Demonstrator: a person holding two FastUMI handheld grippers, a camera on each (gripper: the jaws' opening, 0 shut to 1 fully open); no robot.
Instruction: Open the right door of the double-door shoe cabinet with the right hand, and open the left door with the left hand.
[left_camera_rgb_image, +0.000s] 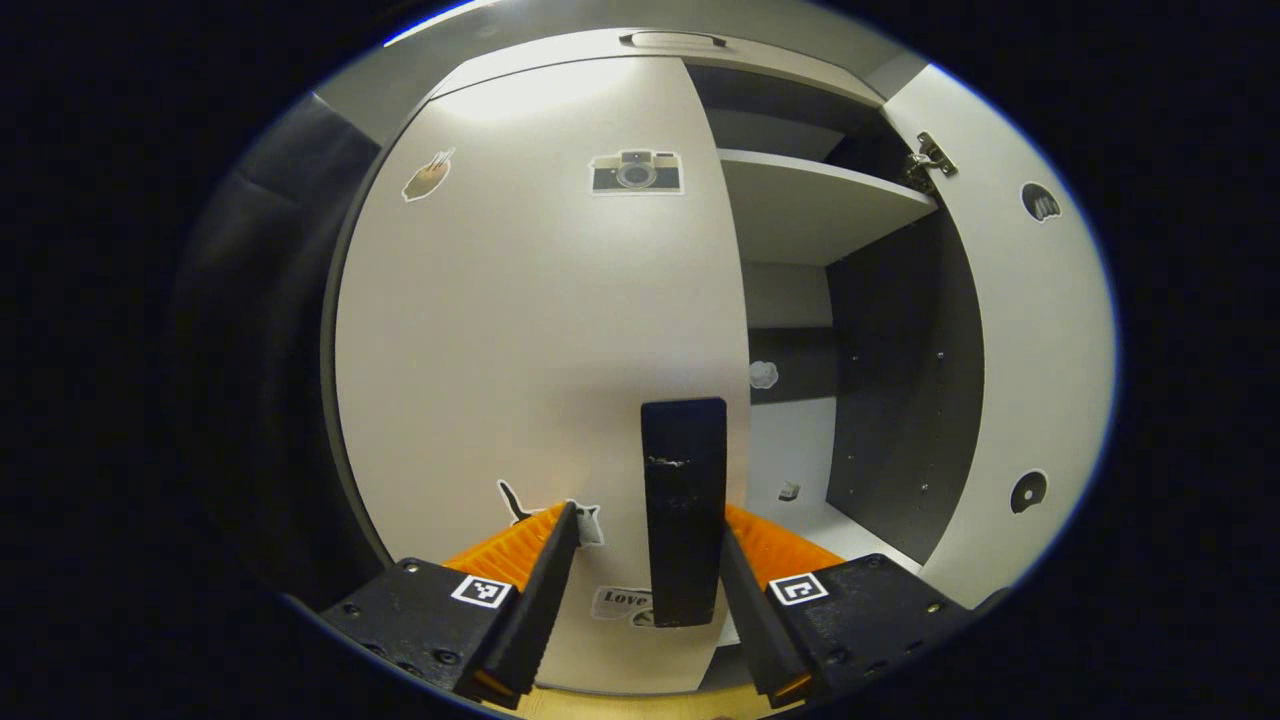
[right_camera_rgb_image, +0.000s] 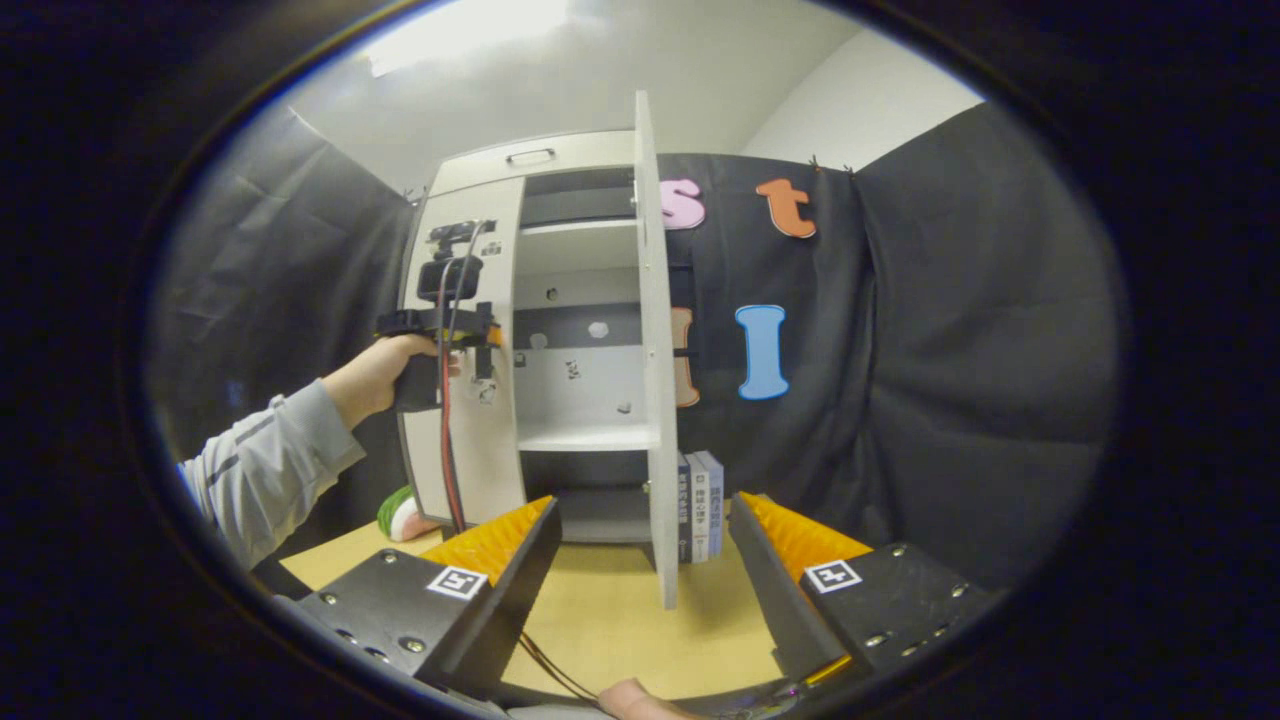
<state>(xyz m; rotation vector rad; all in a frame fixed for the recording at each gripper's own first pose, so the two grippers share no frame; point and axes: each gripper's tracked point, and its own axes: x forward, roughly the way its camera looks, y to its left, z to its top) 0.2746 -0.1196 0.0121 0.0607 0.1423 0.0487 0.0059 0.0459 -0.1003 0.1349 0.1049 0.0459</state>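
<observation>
The cabinet's left door (left_camera_rgb_image: 520, 320) is white with stickers and stands closed. Its upright black handle (left_camera_rgb_image: 684, 500) sits between the fingers of my left gripper (left_camera_rgb_image: 650, 510), which is open; one finger lies close against the handle and the other stands apart. The right door (left_camera_rgb_image: 1040, 330) is swung wide open, baring the shelves (left_camera_rgb_image: 810, 200). In the right gripper view that door (right_camera_rgb_image: 655, 350) shows edge-on, and a hand holds the left gripper (right_camera_rgb_image: 485, 345) at the left door (right_camera_rgb_image: 485, 450). My right gripper (right_camera_rgb_image: 647, 505) is open and empty, back from the cabinet over the table.
The cabinet stands on a wooden table (right_camera_rgb_image: 620, 610). Upright books (right_camera_rgb_image: 700, 500) stand right behind the open door's lower end. A green and white round thing (right_camera_rgb_image: 400, 515) lies by the cabinet's left foot. A sleeved arm (right_camera_rgb_image: 270, 460) reaches in from the left.
</observation>
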